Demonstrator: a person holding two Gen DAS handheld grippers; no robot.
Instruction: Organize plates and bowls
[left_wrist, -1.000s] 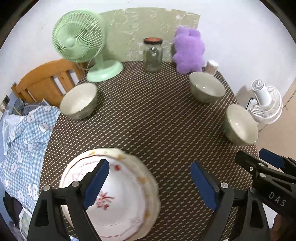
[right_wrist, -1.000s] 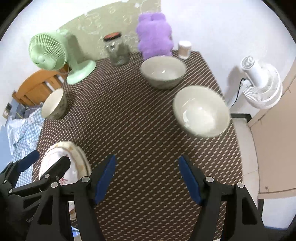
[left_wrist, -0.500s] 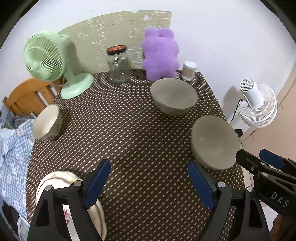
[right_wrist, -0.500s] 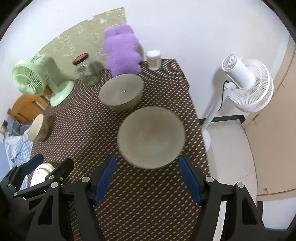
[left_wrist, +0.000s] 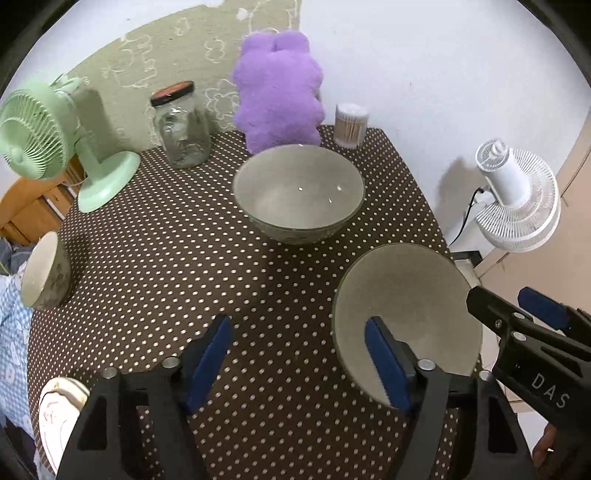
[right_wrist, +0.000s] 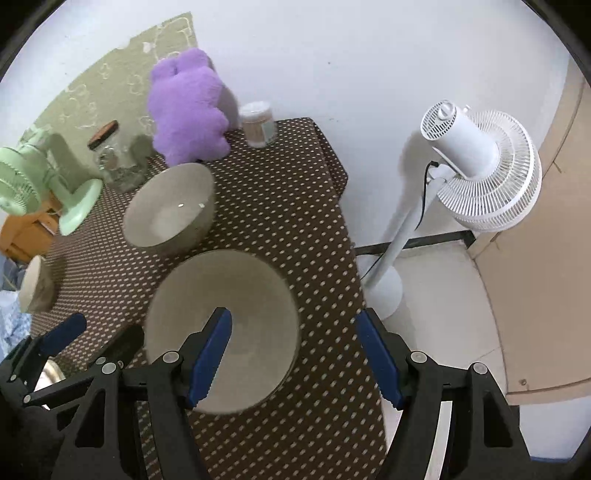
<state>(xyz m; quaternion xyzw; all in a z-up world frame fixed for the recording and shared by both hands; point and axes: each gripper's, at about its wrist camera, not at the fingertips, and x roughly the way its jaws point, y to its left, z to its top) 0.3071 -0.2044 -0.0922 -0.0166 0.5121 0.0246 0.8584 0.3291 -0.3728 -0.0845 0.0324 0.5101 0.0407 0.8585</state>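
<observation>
A: Nearest?
B: Both tools gape, holding nothing; the right gripper (right_wrist: 293, 352) straddles the near bowl's (right_wrist: 236, 295) right rim; the left gripper (left_wrist: 297, 356) hangs beside it (one blue pad overlaps its edge).
A: Beyond?
B: A second bowl (left_wrist: 299, 192) mid-table; a third bowl (left_wrist: 42, 275) at the left edge; a plate (left_wrist: 55, 413) at the near-left corner; then the jar (left_wrist: 181, 125), the purple plush (left_wrist: 279, 88) and the green fan (left_wrist: 33, 140) by the wall.

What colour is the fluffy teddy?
Purple teddy; clearest in the left wrist view.
</observation>
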